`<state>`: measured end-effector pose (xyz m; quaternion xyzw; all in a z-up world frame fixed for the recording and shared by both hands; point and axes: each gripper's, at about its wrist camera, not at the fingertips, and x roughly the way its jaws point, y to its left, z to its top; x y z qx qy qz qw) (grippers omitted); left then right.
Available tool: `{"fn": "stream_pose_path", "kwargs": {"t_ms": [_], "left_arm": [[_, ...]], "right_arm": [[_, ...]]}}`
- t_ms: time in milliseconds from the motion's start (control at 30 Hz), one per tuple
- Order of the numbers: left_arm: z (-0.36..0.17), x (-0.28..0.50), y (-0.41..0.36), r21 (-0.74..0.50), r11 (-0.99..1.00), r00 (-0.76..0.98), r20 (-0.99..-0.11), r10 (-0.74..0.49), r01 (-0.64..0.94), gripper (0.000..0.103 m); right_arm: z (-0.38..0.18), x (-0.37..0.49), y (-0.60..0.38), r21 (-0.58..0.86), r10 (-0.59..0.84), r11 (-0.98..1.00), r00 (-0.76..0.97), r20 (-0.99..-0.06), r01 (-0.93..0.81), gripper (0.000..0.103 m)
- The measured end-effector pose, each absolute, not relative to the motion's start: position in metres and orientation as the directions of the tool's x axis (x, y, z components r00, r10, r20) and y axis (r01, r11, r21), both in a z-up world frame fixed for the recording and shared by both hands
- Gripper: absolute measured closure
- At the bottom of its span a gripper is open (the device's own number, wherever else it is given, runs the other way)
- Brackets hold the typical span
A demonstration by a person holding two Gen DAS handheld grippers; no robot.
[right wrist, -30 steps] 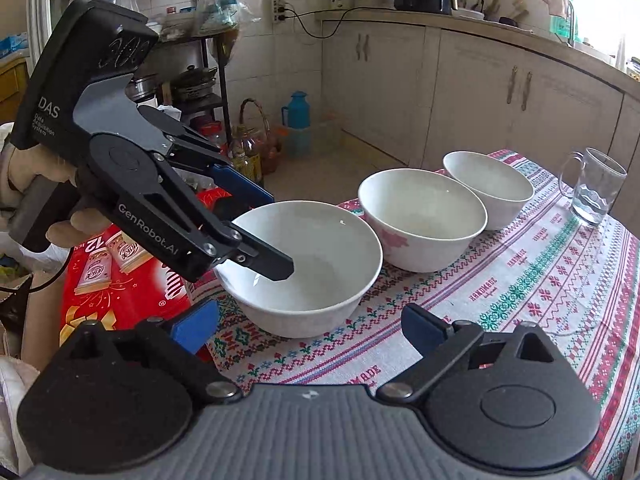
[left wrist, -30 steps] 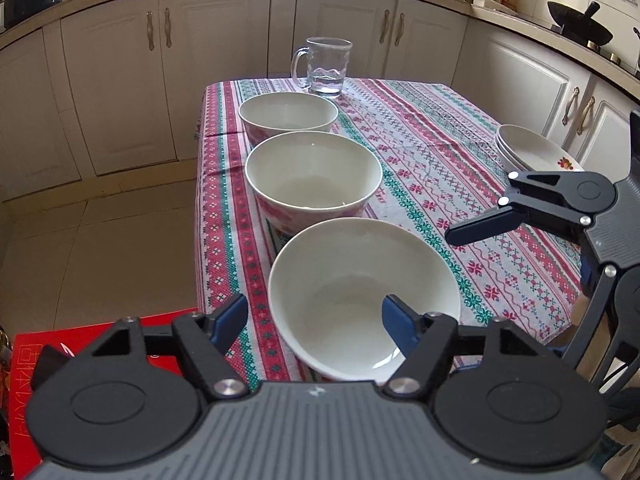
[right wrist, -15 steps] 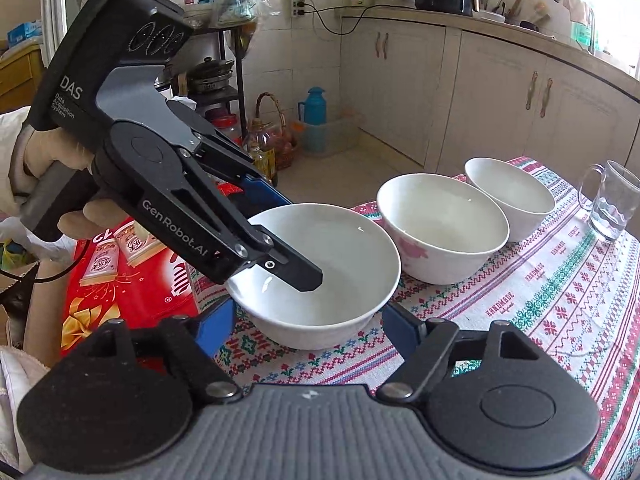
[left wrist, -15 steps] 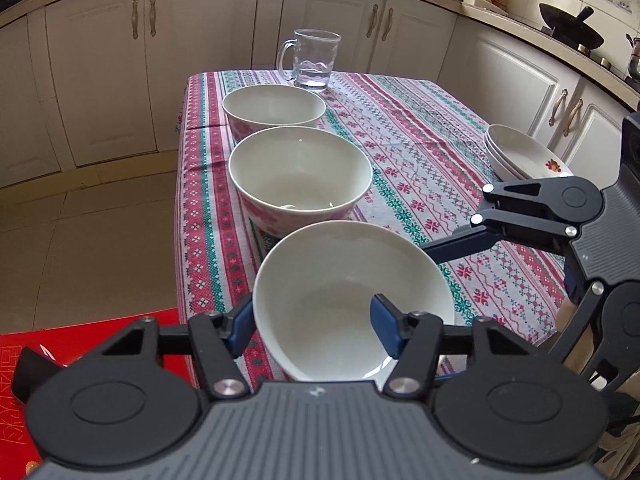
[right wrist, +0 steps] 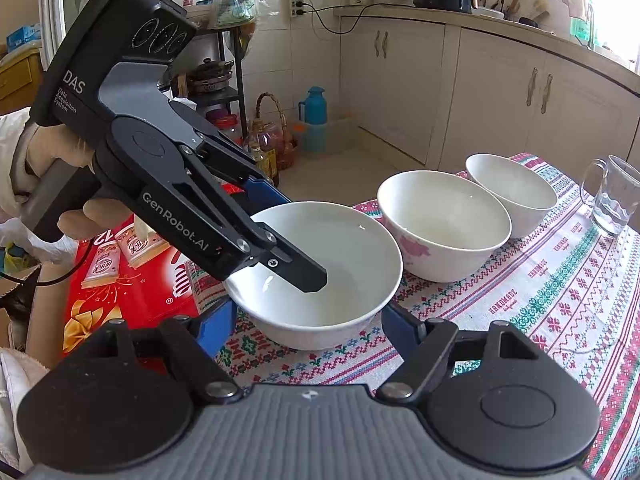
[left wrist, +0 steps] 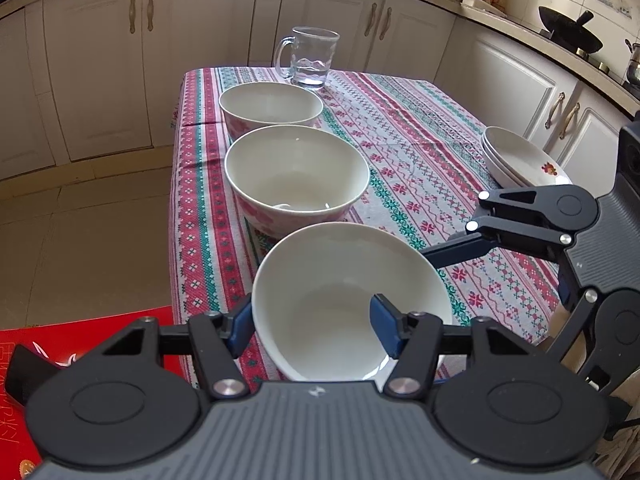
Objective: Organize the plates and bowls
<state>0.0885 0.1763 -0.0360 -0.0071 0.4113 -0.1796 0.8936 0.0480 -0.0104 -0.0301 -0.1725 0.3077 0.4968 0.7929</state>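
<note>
While both grippers meet at the near bowl (left wrist: 340, 280) low in the frame, the left gripper (left wrist: 312, 324) clamps its rim, one finger inside, and the right gripper (right wrist: 308, 320) hugs its sides; two more bowls (left wrist: 296, 176) line up behind, plates (left wrist: 520, 156) at right.

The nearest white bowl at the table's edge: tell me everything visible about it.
The nearest plain white glossy bowl, ceramic by its look, is empty, upright and slightly tilted at the corner of the patterned tablecloth, first in a row of three. The left gripper pinches its rim, one finger inside. The right gripper straddles its outer wall; contact there is unclear.
</note>
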Motion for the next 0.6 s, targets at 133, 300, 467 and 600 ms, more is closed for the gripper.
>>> {"fn": "stream_pose_path", "kwargs": {"t_ms": [133,300,467,600], "left_arm": [[-0.033,0.087,0.172,-0.159,0.933,0.596,-0.732,-0.331,0.322,0.044],[-0.027,0.084,0.161,-0.151,0.927,0.596,-0.728,-0.339,0.342,0.044],[-0.022,0.086,0.143,-0.145,0.918,0.59,-0.727,-0.351,0.369,0.044],[-0.021,0.092,0.123,-0.138,0.905,0.579,-0.727,-0.368,0.401,0.044]], "right_arm": [[-0.028,0.046,-0.014,0.036,0.684,0.449,0.317,-0.656,-0.893,0.02],[-0.023,0.044,-0.025,0.035,0.686,0.454,0.323,-0.652,-0.891,0.02],[-0.02,0.041,-0.043,0.037,0.685,0.473,0.341,-0.644,-0.88,0.02],[-0.019,0.04,-0.061,0.038,0.675,0.502,0.364,-0.641,-0.864,0.02]]}}
